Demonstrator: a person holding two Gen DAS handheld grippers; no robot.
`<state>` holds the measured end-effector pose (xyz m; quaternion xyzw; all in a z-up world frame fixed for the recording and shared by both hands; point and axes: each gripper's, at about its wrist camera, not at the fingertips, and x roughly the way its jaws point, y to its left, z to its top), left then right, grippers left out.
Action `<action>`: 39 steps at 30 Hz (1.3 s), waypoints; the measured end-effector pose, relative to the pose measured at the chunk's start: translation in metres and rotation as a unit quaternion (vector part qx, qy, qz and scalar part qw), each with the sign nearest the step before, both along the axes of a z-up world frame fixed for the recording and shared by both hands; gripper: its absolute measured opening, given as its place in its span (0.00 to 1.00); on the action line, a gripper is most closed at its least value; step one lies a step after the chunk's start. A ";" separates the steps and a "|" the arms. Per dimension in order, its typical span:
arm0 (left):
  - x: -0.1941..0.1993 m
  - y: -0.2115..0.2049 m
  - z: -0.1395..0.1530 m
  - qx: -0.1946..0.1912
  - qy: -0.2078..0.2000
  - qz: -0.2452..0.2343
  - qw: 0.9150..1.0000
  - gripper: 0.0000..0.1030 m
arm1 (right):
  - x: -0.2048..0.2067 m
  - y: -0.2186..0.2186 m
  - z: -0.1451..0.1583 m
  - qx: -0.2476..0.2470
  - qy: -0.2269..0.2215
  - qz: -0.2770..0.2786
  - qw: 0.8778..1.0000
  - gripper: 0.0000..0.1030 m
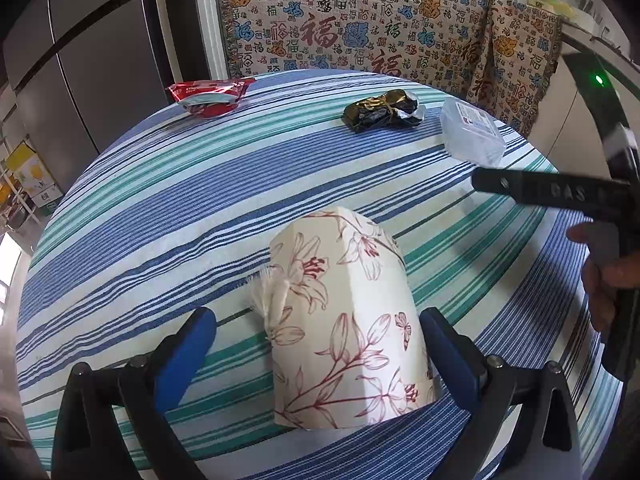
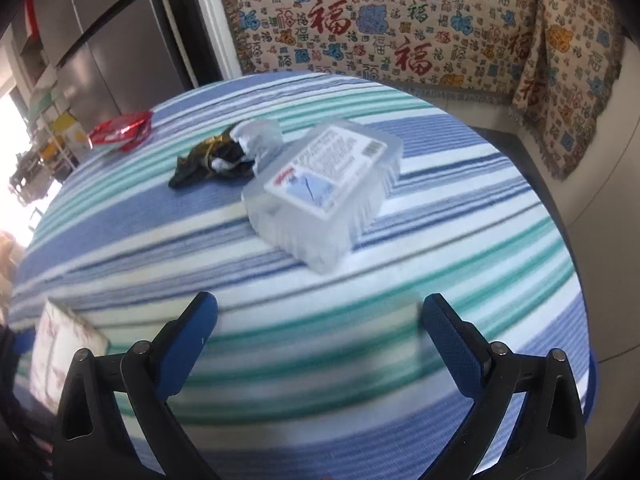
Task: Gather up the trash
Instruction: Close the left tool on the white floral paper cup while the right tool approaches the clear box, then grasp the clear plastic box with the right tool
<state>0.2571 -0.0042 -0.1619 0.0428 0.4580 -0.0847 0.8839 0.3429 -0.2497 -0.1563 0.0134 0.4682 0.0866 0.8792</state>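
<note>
Spreading as wide as they go, the jaws of the left gripper (image 1: 318,340) stand on either side of a floral-printed container (image 1: 344,320) with a frayed tassel on its side. The blue pads (image 1: 188,354) flank it, and a clear gap shows on the left; on the right the pad sits very close, contact hard to call. The container rests on the striped tablecloth (image 1: 160,208), right between the fingers.

Out beyond those jaws, ahead and to the left, lies a red wrapper (image 1: 208,98) near the far edge. Straight ahead sits a crumpled dark wrapper (image 1: 382,110) with gold and silver showing, and just to its right a clear plastic box (image 1: 472,134) with a printed label. Cutting in from the right side comes the other tool, a black finger (image 1: 548,190) over the cloth, a hand (image 1: 608,280) gripping behind it.

Over to the right gripper (image 2: 320,332): jaws wide apart, nothing between them, only striped cloth below. The picture is blurred. Ahead of these jaws, slightly right of centre, sits the clear plastic box, well apart from the fingertips. The dark wrapper touches or nearly touches its far left corner, and the red wrapper lies further left. The floral container peeks in at the lower left, beside the left finger. A patterned blanket (image 2: 400,28) hangs behind the table.
</note>
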 end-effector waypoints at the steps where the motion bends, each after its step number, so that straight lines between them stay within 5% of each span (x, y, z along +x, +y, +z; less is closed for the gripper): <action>1: 0.000 0.000 0.000 0.000 -0.001 0.002 1.000 1.00 | 0.010 0.005 0.001 0.001 0.002 -0.007 1.000 0.99; 6: 0.002 -0.001 0.000 0.000 -0.002 0.003 1.000 1.00 | 0.048 0.022 -0.007 -0.049 0.010 -0.058 0.997 1.00; 9: 0.002 -0.001 0.000 0.000 -0.002 0.003 1.000 1.00 | 0.043 0.012 -0.002 -0.053 -0.017 -0.070 0.996 0.71; 14: 0.002 -0.002 0.000 0.001 -0.003 0.003 1.000 1.00 | -0.007 -0.003 0.000 -0.047 -0.031 0.006 0.998 0.64; 18: 0.003 -0.001 0.000 0.000 -0.003 0.003 1.000 1.00 | -0.067 -0.007 -0.001 -0.038 -0.040 0.072 0.996 0.64; 22: 0.003 -0.001 0.000 0.001 -0.003 0.003 1.000 1.00 | -0.087 -0.009 -0.001 -0.044 -0.041 0.063 0.996 0.67; 26: 0.003 -0.001 0.000 0.000 -0.003 0.002 1.000 1.00 | -0.083 -0.017 -0.006 -0.044 -0.024 0.033 0.998 0.95; 39: 0.003 -0.001 0.000 0.000 -0.003 0.002 1.000 1.00 | -0.083 -0.017 -0.006 -0.048 -0.019 0.040 0.998 1.00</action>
